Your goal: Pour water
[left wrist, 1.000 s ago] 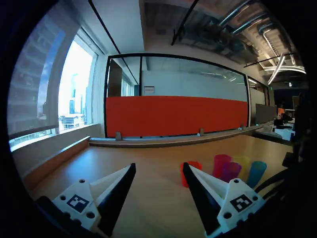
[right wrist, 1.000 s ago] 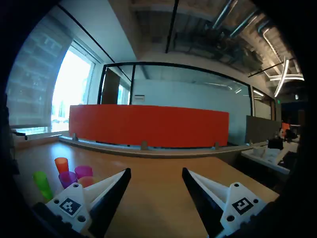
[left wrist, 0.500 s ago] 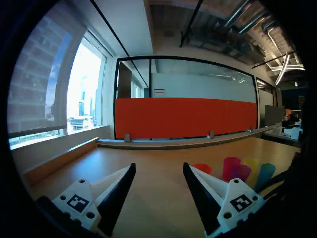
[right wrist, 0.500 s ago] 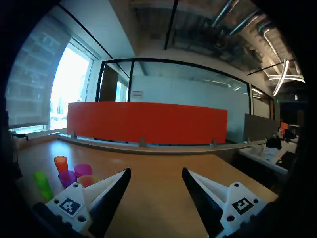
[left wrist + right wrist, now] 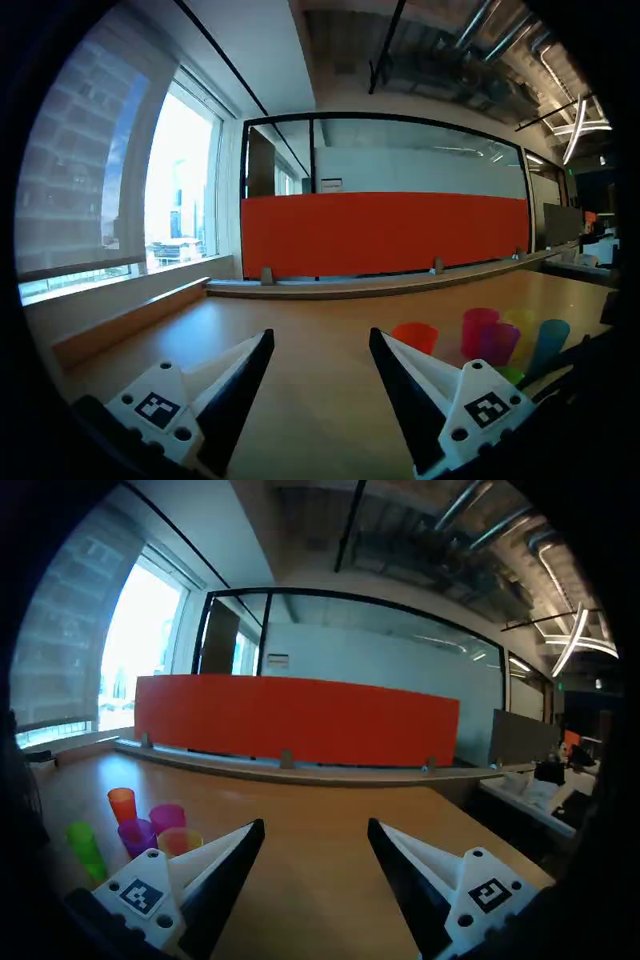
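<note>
Teal cup [image 5: 552, 340] in left gripper view

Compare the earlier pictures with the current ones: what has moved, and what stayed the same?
The left tongs have turned leftward: in the left gripper view the orange cup and its neighbours slid right, emerging from behind the tongs. Nothing was gripped or released. Both tongs stay open; the right tongs barely shifted, and the cups stand untouched.

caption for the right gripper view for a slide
Open right gripper over a wooden table, coloured plastic cups clustered to its left.
</note>
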`<action>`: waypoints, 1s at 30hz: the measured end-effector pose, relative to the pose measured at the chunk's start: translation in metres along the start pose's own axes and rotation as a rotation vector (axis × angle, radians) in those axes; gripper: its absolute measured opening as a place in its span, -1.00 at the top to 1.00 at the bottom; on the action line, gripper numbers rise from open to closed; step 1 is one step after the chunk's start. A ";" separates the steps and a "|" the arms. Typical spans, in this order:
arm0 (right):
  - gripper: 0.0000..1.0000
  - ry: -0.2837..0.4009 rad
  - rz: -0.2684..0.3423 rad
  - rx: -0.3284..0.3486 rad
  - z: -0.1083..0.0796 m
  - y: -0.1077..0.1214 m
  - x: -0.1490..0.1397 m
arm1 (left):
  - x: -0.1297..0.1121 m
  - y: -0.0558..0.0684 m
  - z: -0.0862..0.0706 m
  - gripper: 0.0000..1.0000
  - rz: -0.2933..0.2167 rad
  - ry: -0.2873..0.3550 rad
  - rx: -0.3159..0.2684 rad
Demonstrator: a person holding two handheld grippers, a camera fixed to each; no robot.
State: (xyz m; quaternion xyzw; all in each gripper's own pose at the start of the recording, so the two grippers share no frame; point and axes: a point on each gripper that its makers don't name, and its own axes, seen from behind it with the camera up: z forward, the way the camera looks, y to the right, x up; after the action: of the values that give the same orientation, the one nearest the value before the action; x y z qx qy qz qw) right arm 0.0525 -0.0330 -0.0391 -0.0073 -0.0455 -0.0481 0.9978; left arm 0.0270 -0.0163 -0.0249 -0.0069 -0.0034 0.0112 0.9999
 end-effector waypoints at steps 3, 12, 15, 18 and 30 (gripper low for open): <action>-1.00 0.000 0.002 0.000 0.002 -0.004 0.000 | -0.002 0.005 0.003 -0.75 -0.013 0.002 -0.004; -1.00 -0.004 -0.009 0.018 0.007 -0.015 0.003 | -0.004 0.015 0.008 -0.75 -0.021 0.011 -0.014; -1.00 -0.008 -0.013 0.019 0.008 -0.016 0.003 | -0.005 0.016 0.009 -0.75 -0.019 0.015 -0.011; -1.00 -0.008 -0.012 0.015 0.009 -0.015 0.003 | -0.005 0.016 0.010 -0.75 -0.025 0.019 -0.008; -1.00 -0.013 -0.016 0.016 0.010 -0.017 0.001 | -0.008 0.020 0.013 -0.75 -0.047 0.028 0.002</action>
State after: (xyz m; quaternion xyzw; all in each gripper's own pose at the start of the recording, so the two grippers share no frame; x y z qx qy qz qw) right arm 0.0515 -0.0501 -0.0289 0.0007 -0.0526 -0.0555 0.9971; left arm 0.0186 0.0034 -0.0121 -0.0061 0.0103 -0.0122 0.9999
